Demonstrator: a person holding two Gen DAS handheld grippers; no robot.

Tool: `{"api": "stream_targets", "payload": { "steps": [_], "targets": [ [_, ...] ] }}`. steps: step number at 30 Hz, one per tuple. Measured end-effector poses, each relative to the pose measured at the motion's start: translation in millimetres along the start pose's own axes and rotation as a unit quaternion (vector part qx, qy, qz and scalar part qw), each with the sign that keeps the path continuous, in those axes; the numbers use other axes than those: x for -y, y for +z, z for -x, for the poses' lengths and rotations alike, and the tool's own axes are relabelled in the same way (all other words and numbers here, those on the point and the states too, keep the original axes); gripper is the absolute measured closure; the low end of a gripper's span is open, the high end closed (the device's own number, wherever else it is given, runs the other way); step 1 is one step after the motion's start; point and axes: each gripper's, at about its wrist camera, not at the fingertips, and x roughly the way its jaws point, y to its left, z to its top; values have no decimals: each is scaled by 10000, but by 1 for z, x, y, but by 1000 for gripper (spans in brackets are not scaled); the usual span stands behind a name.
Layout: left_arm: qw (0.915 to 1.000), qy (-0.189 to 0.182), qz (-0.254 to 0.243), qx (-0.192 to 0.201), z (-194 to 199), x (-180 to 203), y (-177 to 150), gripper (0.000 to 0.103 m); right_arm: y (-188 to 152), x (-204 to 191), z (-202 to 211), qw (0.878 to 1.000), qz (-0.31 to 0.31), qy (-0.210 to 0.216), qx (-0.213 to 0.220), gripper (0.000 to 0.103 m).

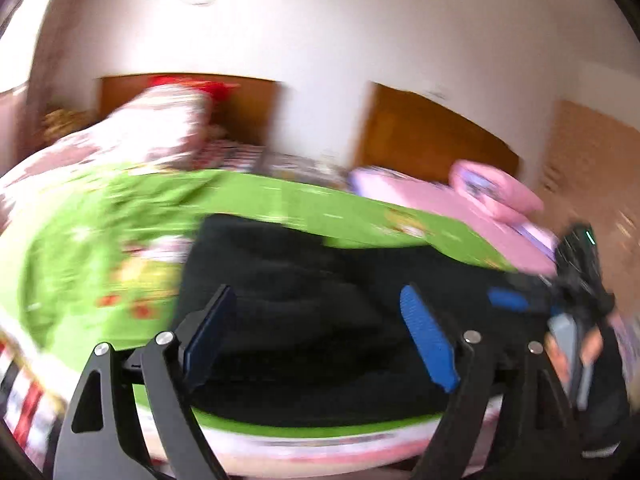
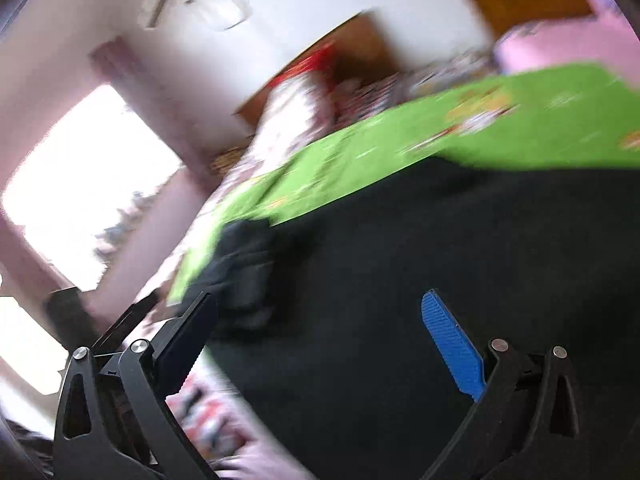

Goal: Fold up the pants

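Bed with green sheet (image 1: 100, 232), wooden headboards (image 1: 432, 132), white wall, pink pillow (image 1: 496, 192), bright window (image 2: 80, 184) in the right wrist view. Black pants (image 1: 304, 304) lie flat on the sheet, long axis roughly left-right across the left view; waist end can't tell, blurry. Left gripper (image 1: 320, 336) and right gripper (image 2: 320, 344) both spread wide, holding nothing, over the pants.

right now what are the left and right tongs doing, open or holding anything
Left tongs: open, holding nothing, above the black pants.
Right tongs: open, holding nothing, over the pants.
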Motion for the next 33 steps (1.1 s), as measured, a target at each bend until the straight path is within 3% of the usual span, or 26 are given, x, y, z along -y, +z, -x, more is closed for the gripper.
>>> {"api": "stream_targets", "payload": {
  "steps": [2,5,6,9,10,14,20,23,26,27,28,30,33],
  "targets": [
    [9984,434,345,70,8,-36,3,19,-8,-15,-28,9983,-105,456,-343,5],
    [9962,652,573,84,15,-61,0,19,-18,-29,-56,9936,-335,749,-777,9],
    [9955,731,600,48,14,-68,-4,19,-20,-30,-65,9928,-411,732,-859,14],
    [9942,819,691,-90,8,-80,-9,19,-11,-28,-75,9957,-464,141,-783,21],
    [9947,809,630,-92,8,-80,-9,19,-7,-26,-76,9952,-586,208,-753,25],
    [9979,593,268,-70,7,-70,-10,19,2,-33,-83,9854,-1080,1101,-724,29],
    [9986,519,-52,-132,2,-66,-7,18,0,-30,-116,9834,-1259,572,-1176,30],
    [9981,565,-169,-163,-9,-69,2,18,6,-27,-124,9835,-1308,447,-1167,37],
    [9967,566,-285,-513,-32,-69,4,18,15,-30,-131,9837,-1300,468,-1152,36],
    [9959,560,-350,-622,-40,-68,1,18,17,-30,-133,9834,-1269,491,-1202,44],
    [9956,543,-363,-667,-44,-67,-1,18,16,-34,-138,9837,-1172,503,-1271,66],
    [9960,503,-265,-686,-46,-68,-4,18,15,-41,-141,9872,-908,382,-1257,93],
    [9968,559,-341,-458,-30,-62,-1,18,11,-63,-126,9940,-349,272,-1004,93]
  ]
}}
